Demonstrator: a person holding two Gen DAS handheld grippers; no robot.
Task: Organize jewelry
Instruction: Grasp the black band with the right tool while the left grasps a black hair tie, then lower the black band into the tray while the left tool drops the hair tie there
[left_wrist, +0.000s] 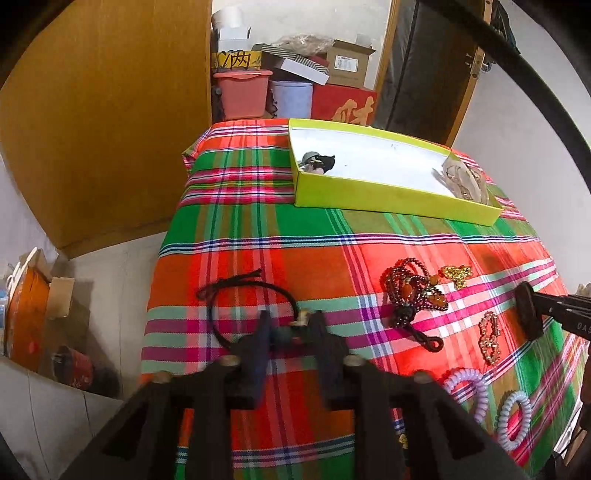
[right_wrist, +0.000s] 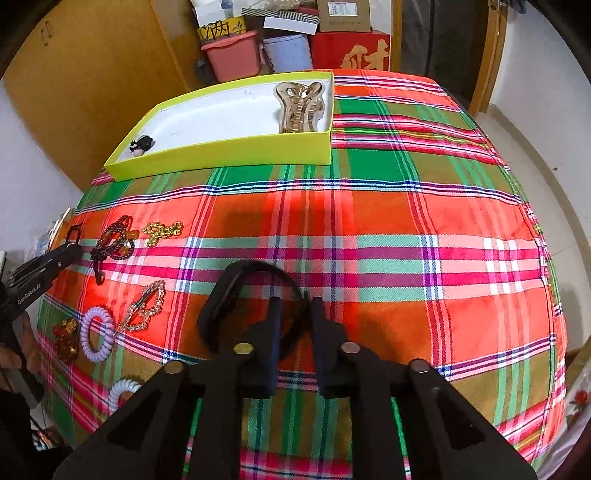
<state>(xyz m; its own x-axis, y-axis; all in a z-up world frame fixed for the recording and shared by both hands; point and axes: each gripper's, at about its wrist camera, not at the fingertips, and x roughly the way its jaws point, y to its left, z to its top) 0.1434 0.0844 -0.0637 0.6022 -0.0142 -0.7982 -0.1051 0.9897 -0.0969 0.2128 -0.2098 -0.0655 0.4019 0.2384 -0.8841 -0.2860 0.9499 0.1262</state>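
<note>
Now, through the left wrist camera I see my left gripper (left_wrist: 291, 321) with its fingers (left_wrist: 264, 332) pinching the beaded part of a black cord bracelet (left_wrist: 236, 291) that lies on the plaid-covered table (left_wrist: 314, 254), on the near side of the yellow-green box (left_wrist: 388, 194), with a dark beaded necklace (left_wrist: 413, 288) off to its right. Through the right wrist camera, my right gripper (right_wrist: 293, 314) has its fingers (right_wrist: 275, 332) pressed onto a black headband (right_wrist: 236, 295) resting on the cloth, near side of the same box, which holds a gold hair claw (right_wrist: 301, 107).

place: home room | signs: plaid-covered table (right_wrist: 369, 229); stacked storage boxes (left_wrist: 295, 74); wooden door (left_wrist: 103, 118)
</note>
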